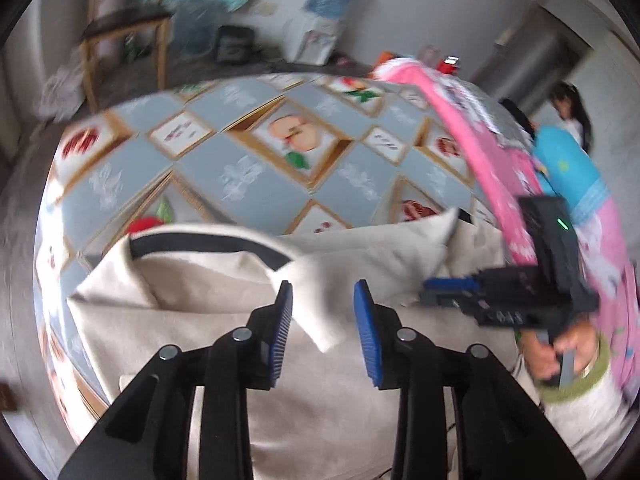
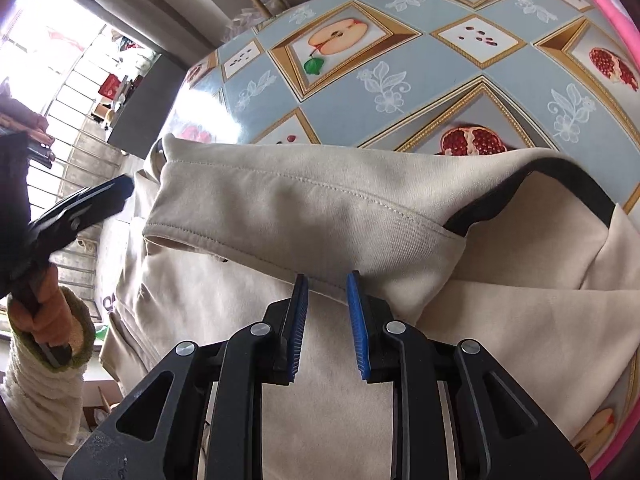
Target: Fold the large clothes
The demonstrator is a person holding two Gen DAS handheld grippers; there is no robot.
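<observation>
A large beige garment (image 1: 208, 304) with a black collar band (image 1: 212, 246) lies partly folded on the table. My left gripper (image 1: 323, 292) is open just above it, with a fold of beige cloth between the blue pads, not pinched. My right gripper (image 2: 327, 286) is open over the same garment (image 2: 500, 320), its tips at the edge of a sleeve (image 2: 288, 204) folded across the body. The black collar (image 2: 560, 184) shows at the right. The right gripper also shows in the left wrist view (image 1: 452, 292), and the left gripper in the right wrist view (image 2: 100, 196).
The table (image 1: 240, 148) has a blue-grey oilcloth with fruit pictures (image 2: 400, 64). A pile of pink and blue clothes (image 1: 520, 176) lies on its right side. A wooden chair (image 1: 124, 32) and a water dispenser (image 1: 320, 16) stand beyond. A child (image 1: 572, 112) stands at the right.
</observation>
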